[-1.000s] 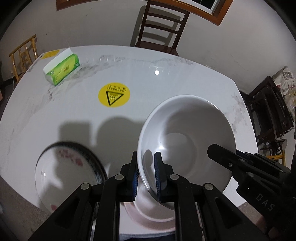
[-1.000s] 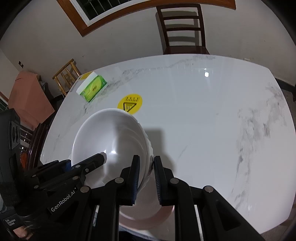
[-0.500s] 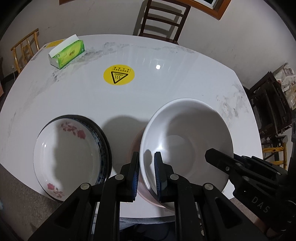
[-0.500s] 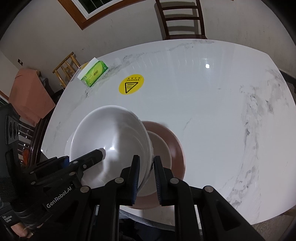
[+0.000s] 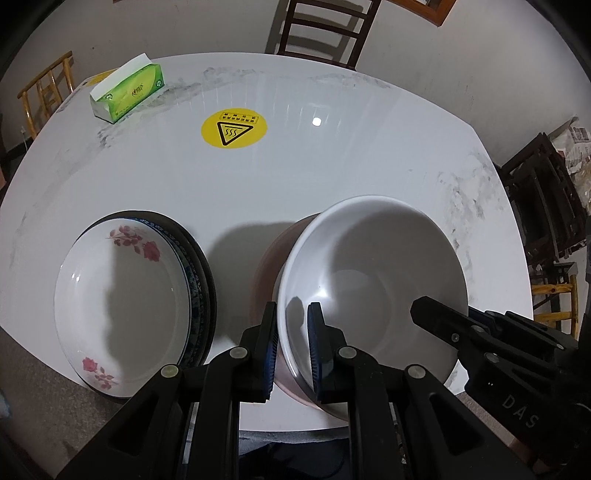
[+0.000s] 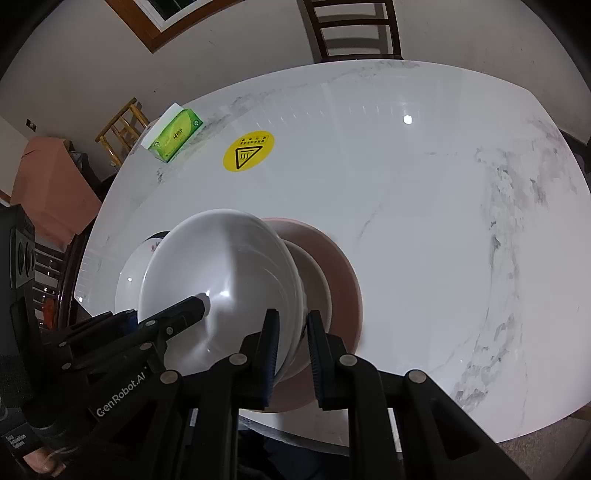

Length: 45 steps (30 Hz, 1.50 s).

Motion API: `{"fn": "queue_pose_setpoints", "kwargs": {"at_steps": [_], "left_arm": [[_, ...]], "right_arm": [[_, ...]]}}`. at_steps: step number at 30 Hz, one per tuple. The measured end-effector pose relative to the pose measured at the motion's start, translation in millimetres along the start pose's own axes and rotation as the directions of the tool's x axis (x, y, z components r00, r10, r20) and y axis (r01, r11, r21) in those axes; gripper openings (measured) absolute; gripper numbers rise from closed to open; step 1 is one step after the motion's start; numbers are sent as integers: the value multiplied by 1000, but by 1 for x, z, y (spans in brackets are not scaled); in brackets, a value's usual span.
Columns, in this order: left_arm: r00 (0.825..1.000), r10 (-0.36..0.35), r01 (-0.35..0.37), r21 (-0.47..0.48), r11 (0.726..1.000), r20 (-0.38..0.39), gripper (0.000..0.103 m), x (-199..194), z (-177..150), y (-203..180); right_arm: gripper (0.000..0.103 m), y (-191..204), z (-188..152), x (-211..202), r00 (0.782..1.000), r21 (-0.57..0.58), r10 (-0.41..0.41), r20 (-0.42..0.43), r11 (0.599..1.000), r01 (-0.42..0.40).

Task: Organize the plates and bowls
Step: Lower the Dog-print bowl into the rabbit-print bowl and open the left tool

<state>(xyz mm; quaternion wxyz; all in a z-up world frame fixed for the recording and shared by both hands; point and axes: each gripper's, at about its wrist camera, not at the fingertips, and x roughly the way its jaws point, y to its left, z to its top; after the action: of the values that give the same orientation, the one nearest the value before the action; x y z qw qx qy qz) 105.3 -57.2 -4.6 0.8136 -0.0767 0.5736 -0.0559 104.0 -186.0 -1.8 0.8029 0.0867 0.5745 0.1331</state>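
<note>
Both grippers hold one plain white bowl by opposite sides. My left gripper is shut on its near-left rim. My right gripper is shut on its right rim, and one of its fingers reaches into the bowl from the right. The bowl hangs tilted just over a pink dish near the table's front edge. I cannot tell whether they touch. A smaller pale bowl sits inside the pink dish. To the left lies a stack of plates with a rose-patterned plate on top.
On the white marble table a green tissue box lies at the far left and a round yellow warning sticker is stuck near the middle. A wooden chair stands behind the table. Dark chairs stand at the right.
Both grippers have come down and back toward the front edge with the white bowl. The pink dish and the plate stack have come into full view below.
</note>
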Motion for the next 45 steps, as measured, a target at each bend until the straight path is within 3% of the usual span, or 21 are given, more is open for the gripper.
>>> {"fn": "queue_pose_setpoints", "kwargs": {"at_steps": [9, 45], "left_arm": [[1000, 9, -8, 10, 1000, -29, 13, 14, -3, -2], [995, 93, -95, 77, 992, 23, 14, 19, -5, -15]], "right_arm": [[16, -2, -2, 10, 1000, 6, -8, -19, 1000, 8], [20, -6, -4, 14, 999, 11, -32, -5, 999, 32]]}}
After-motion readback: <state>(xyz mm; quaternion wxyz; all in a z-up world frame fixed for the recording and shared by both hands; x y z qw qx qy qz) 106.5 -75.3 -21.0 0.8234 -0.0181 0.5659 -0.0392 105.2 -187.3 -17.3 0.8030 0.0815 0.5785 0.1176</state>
